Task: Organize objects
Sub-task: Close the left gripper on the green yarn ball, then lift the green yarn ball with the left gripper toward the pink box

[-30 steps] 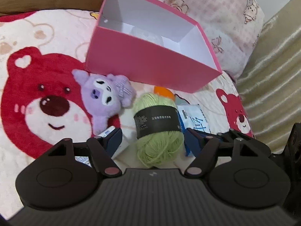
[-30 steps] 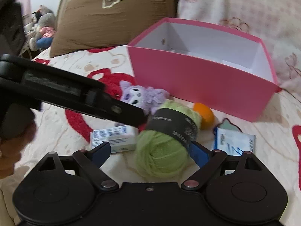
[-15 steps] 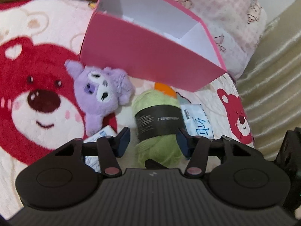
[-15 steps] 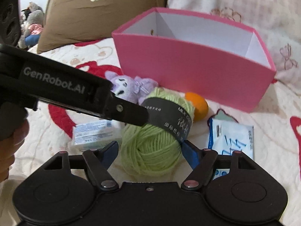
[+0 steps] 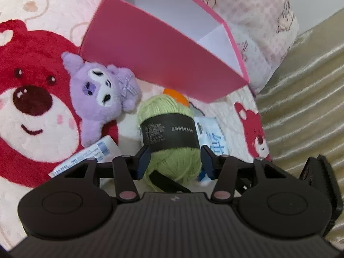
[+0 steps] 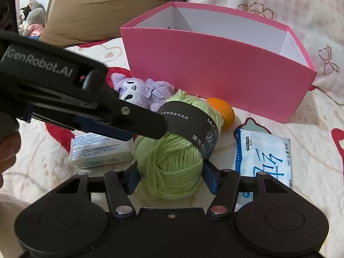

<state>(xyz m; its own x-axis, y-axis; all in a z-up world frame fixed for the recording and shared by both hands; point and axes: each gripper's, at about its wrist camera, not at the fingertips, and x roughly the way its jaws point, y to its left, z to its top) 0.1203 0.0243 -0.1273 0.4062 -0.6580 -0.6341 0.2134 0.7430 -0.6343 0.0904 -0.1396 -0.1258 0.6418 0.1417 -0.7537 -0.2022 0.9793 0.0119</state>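
A green yarn ball (image 5: 169, 129) with a black label lies on the bear-print blanket in front of the open pink box (image 5: 159, 49). My left gripper (image 5: 175, 161) has its blue pads against both sides of the ball. My right gripper (image 6: 171, 177) also has its pads pressed on the ball (image 6: 172, 167) from the near side. The left gripper's arm (image 6: 64, 99) crosses the right wrist view. A purple plush (image 5: 101, 94), an orange (image 6: 223, 111), a tissue pack (image 6: 264, 157) and a small white carton (image 6: 101, 150) lie around the ball.
The pink box (image 6: 215, 68) stands open with white inner walls. A brown pillow (image 6: 103, 6) and a pink checked pillow (image 5: 253, 17) lie behind it. A beige curtain (image 5: 305, 99) hangs at the bed's right edge.
Both grippers have moved in on the yarn ball and their jaws have narrowed until the pads touch it. The ball has stayed on the blanket.
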